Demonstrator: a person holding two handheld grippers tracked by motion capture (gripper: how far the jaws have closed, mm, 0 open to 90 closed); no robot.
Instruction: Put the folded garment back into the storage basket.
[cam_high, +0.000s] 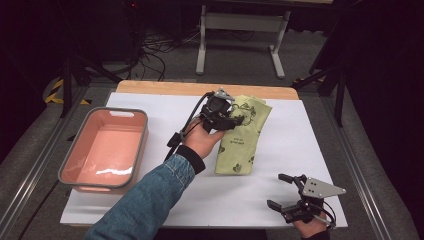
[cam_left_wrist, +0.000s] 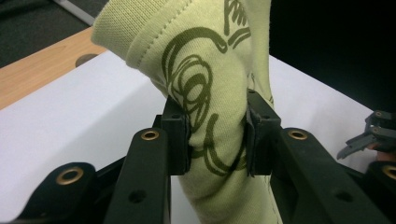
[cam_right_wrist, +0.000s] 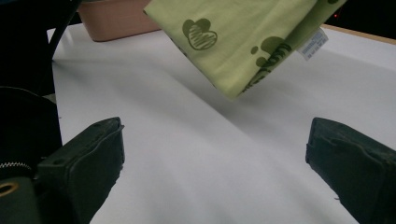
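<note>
A folded pale green cloth (cam_high: 242, 137) with dark green prints hangs over the middle of the white table top (cam_high: 280, 135). My left gripper (cam_high: 235, 120) is shut on the cloth's upper part. In the left gripper view the cloth (cam_left_wrist: 210, 88) bulges between the two black pads (cam_left_wrist: 176, 137), which press on it from both sides. The right gripper view has the cloth (cam_right_wrist: 243, 37) lifted off the table, its lower corner and a white label hanging free. My right gripper (cam_high: 279, 191) rests near the table's front right edge, open, with nothing between its pads (cam_right_wrist: 100, 149).
A pink tub (cam_high: 105, 150) with a grey rim stands at the table's left side, nothing inside it. A wooden strip (cam_high: 200, 88) runs along the table's far edge. Beyond it lie cables and the legs of another table on the floor.
</note>
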